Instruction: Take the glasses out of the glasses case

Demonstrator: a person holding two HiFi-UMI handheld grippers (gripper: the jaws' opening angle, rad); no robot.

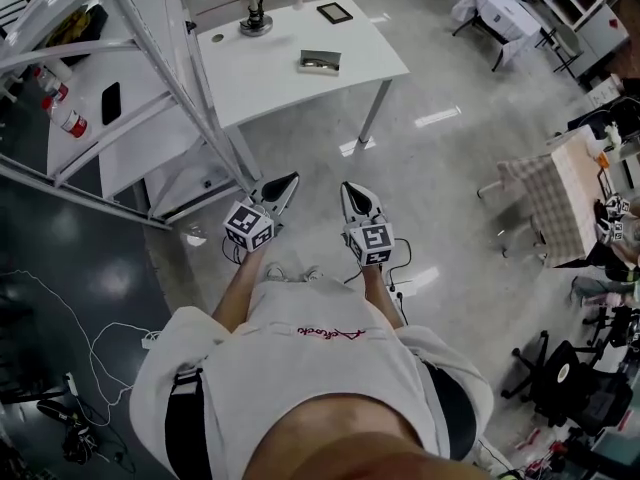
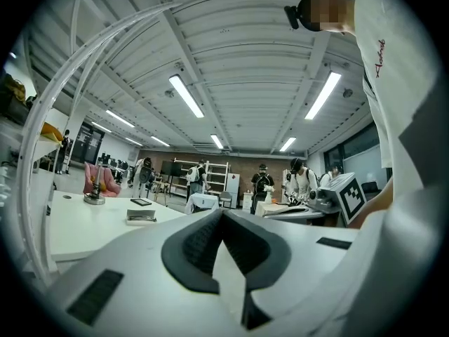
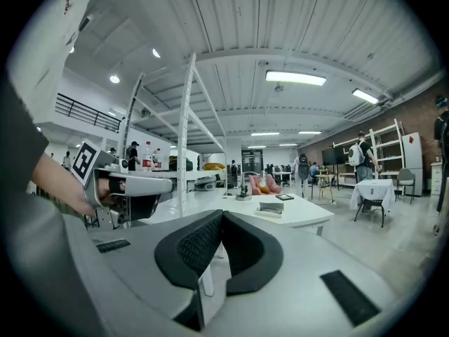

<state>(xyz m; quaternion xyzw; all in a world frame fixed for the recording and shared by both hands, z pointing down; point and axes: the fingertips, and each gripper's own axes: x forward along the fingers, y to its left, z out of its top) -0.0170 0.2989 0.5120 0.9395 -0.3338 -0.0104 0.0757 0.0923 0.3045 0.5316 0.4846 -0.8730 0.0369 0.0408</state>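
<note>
Head view | glasses case (image 1: 319,62) on table (image 1: 285,93), near edge | floor (image 1: 440,168) alongside

Glossy polished grey floor (image 1: 450,178); smooth matt white table (image 1: 270,68); ribbed black fingers (image 3: 196,248) on the matt plastic right gripper (image 3: 223,215).

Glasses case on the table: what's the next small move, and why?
Probably carry the left gripper and right gripper forward to the table: the glasses case lies on it, well ahead of both, and both are shut and empty.
</note>
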